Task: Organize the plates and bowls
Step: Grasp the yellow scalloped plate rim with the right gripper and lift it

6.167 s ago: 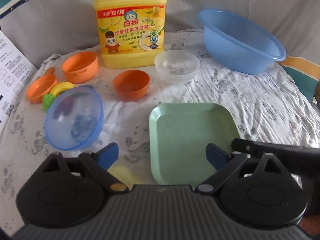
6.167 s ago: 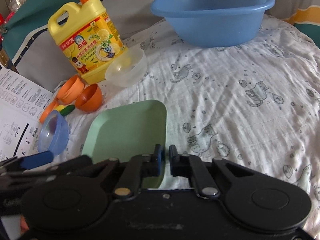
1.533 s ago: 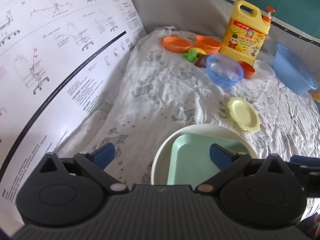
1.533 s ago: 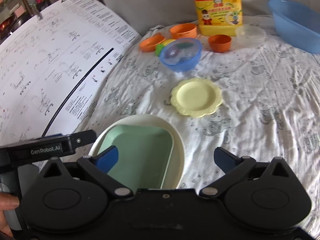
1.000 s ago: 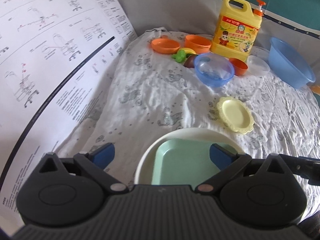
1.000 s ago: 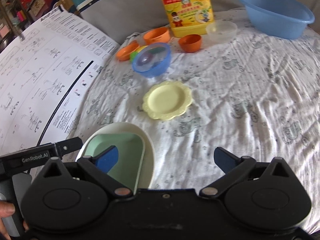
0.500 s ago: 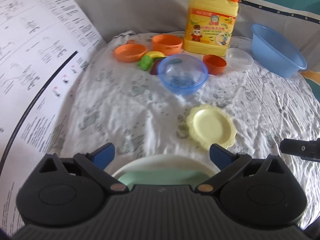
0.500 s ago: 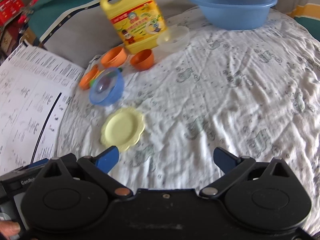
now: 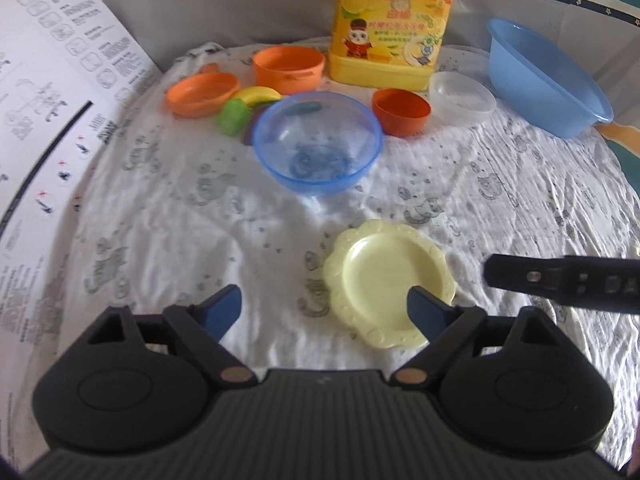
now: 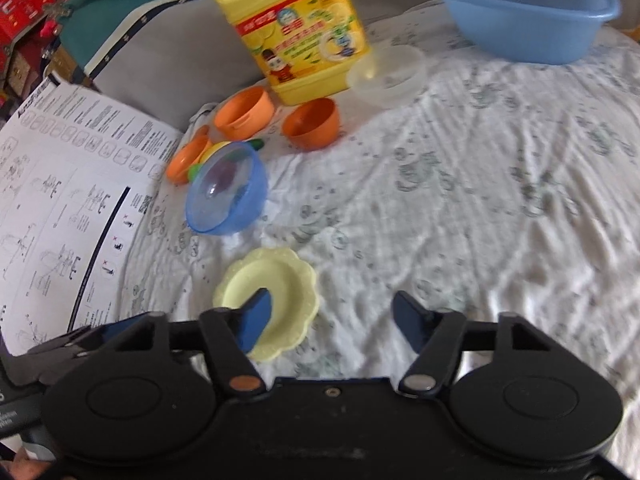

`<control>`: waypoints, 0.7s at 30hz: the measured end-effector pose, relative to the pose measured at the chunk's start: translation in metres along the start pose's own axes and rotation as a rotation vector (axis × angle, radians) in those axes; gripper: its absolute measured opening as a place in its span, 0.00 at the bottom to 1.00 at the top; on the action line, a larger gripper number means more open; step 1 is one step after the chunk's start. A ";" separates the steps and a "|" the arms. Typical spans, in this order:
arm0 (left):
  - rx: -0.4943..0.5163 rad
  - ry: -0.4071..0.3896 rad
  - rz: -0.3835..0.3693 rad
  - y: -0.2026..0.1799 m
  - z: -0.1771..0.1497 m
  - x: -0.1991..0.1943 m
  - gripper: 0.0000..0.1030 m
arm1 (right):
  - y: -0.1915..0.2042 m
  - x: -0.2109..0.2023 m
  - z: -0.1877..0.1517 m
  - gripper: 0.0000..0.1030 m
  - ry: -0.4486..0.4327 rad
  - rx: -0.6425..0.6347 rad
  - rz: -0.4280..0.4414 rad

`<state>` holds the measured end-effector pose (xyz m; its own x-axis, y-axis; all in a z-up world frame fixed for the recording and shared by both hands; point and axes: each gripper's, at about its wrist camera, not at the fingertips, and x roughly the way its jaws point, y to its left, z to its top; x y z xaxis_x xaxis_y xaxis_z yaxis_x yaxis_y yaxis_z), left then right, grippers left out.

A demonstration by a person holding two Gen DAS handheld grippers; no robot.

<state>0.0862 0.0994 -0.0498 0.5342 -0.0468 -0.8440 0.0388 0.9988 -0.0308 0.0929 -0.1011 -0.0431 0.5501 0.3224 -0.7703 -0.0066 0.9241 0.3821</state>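
Closing unclenched over the yellow plate [image 9: 386, 282] — left claw [image 9: 325, 310], right claw [image 10: 332, 322], detergent jug [image 10: 296, 28] label unreadable.

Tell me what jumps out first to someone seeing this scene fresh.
The tall yellow detergent jug at the back dominates, with orange bowls at its foot and a big blue basin to its right. In the middle sits a clear blue bowl, and nearest the camera a pale yellow scalloped plate lies on the white cloth.

Detergent jug [image 9: 394, 24] top cropped; blue basin [image 10: 520, 8] clipped.
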 end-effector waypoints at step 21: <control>0.037 0.046 -0.092 -0.005 0.000 0.029 0.39 | 0.019 0.049 0.001 0.22 0.041 -0.085 0.042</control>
<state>0.1016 0.0929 -0.0737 0.4877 -0.1365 -0.8623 0.1177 0.9890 -0.0900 0.1202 -0.0683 -0.0728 0.5134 0.3681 -0.7752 -0.1008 0.9229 0.3715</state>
